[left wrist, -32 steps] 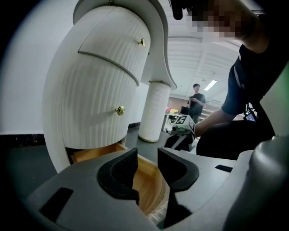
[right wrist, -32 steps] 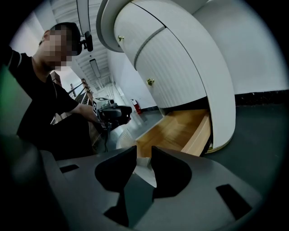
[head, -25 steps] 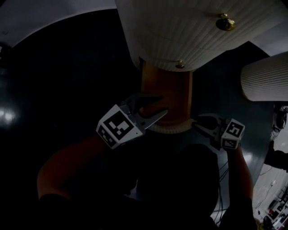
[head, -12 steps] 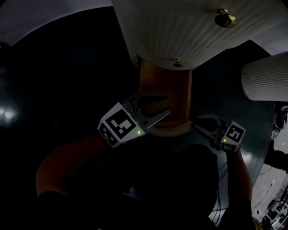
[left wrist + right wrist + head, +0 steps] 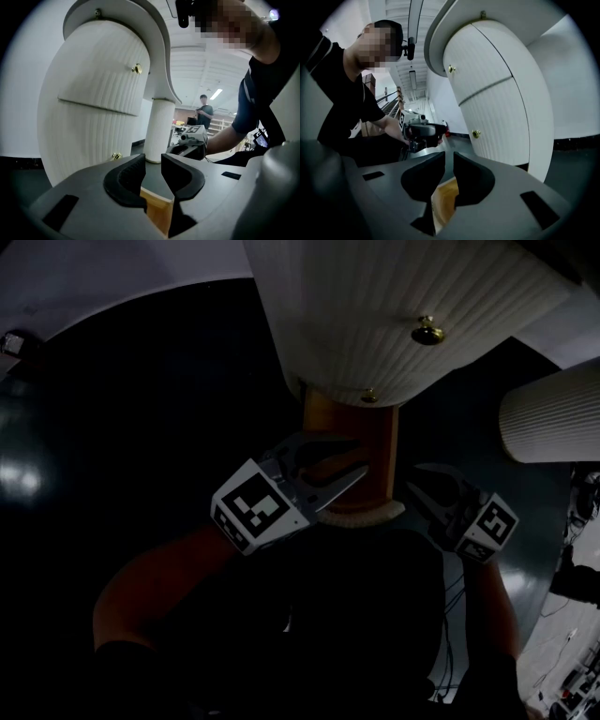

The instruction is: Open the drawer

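The white ribbed cabinet point(image 5: 375, 306) has brass knobs point(image 5: 427, 333). Its bottom drawer point(image 5: 352, 427) stands pulled out, showing a wooden inside and a white ribbed front point(image 5: 373, 514). My left gripper point(image 5: 356, 456) hangs above the drawer's near left part. Its jaws have just been closing, but a gap remains and nothing is between them point(image 5: 153, 161). My right gripper point(image 5: 414, 479) hovers just right of the drawer front, jaws slightly apart and empty point(image 5: 449, 161). Each gripper view shows drawer wood point(image 5: 154, 208) below the jaws.
A white ribbed column point(image 5: 553, 413) stands to the right of the cabinet on the dark glossy floor point(image 5: 112, 427). Cables point(image 5: 459, 596) lie on the floor at the right. A person point(image 5: 204, 110) stands far back in the room.
Both grippers have lifted from the drawer's front edge and sit higher in the head view. The left jaws have narrowed a little. The drawer stays pulled out.
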